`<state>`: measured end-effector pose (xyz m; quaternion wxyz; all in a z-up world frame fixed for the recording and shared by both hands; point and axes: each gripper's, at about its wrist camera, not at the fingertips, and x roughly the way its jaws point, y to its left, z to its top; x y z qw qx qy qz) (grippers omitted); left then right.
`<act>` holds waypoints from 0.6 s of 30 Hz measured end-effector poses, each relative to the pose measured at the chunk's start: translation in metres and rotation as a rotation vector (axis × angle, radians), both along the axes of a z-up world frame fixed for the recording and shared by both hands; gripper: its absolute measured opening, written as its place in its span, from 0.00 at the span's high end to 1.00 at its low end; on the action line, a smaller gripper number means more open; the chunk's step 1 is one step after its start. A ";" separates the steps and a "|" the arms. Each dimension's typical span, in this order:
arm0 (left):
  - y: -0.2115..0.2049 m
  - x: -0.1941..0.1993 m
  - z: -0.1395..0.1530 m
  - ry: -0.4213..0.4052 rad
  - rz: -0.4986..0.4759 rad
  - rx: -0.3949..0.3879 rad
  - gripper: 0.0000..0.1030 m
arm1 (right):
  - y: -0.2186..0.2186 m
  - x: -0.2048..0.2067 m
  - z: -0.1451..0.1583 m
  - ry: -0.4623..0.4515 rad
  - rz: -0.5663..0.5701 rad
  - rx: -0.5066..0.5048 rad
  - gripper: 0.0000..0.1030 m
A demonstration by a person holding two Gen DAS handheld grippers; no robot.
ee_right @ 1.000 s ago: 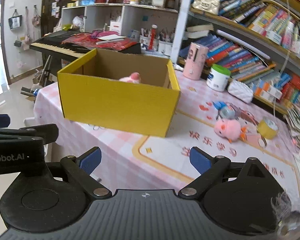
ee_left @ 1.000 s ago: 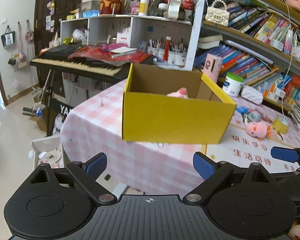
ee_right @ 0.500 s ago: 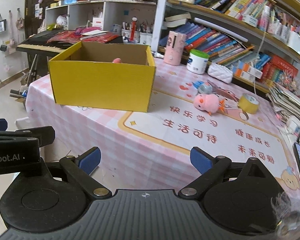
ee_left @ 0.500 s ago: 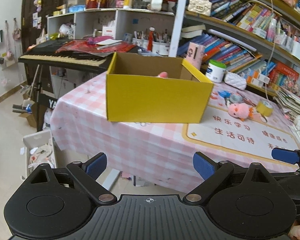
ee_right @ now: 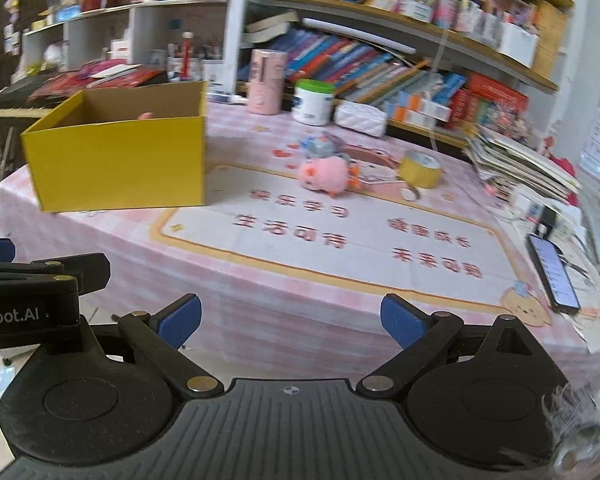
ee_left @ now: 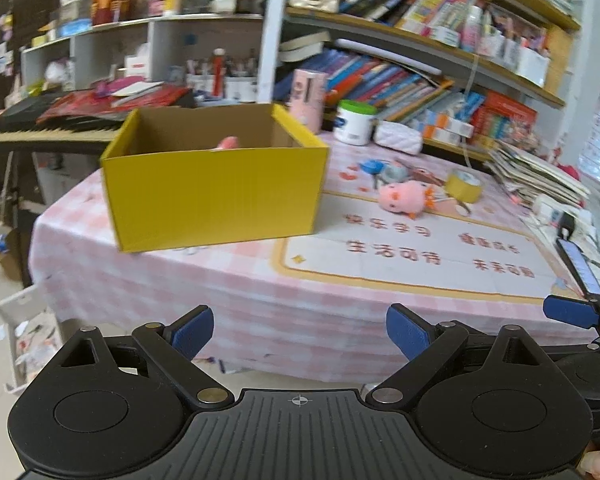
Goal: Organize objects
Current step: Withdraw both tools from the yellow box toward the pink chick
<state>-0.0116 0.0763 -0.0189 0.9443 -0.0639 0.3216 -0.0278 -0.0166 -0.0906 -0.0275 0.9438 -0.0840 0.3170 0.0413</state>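
- A yellow box (ee_left: 216,196) sits open-topped at the left end of the counter (ee_left: 228,304). Its mouth faces up, probably so loose items can be dropped in from above.
- One pink soft thing (ee_left: 229,143) already peeks over the box's front wall from inside; what it is cannot be told.
- To the right of the box, out on the printed mat (ee_right: 340,240), lies one pink plush toy (ee_right: 325,176) with one smaller blue-grey toy (ee_right: 320,145) just behind it. They lie loose and uncollected, so they look like the next items to be boxed.
- Further right, one roll of yellow tape (ee_right: 420,168) stands near the plush toy.
- At the far right edge, one phone (ee_right: 554,270) lies flat, screen lit.
- Along the back stand one pink cylinder (ee_right: 266,80), one white jar with a green lid (ee_right: 313,101) and one white quilted pouch (ee_right: 360,118), lined up against the bookshelves.
- The left gripper (ee_left: 299,330) is held back from the counter's near edge, fingers (ee_left: 192,330) wide apart, holding nothing.
- The right gripper (ee_right: 290,318) is beside it, fingers (ee_right: 400,320) also wide apart and empty, aimed toward the toys.
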 end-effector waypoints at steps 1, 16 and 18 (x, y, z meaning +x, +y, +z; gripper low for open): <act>-0.002 0.002 0.000 -0.001 -0.009 -0.001 0.08 | -0.003 0.000 0.000 -0.002 -0.011 -0.001 0.06; -0.034 0.021 0.003 -0.008 -0.096 -0.024 0.08 | -0.036 0.008 0.006 -0.017 -0.110 -0.021 0.06; -0.036 0.024 0.004 -0.008 -0.103 -0.025 0.08 | -0.038 0.009 0.007 -0.019 -0.119 -0.023 0.06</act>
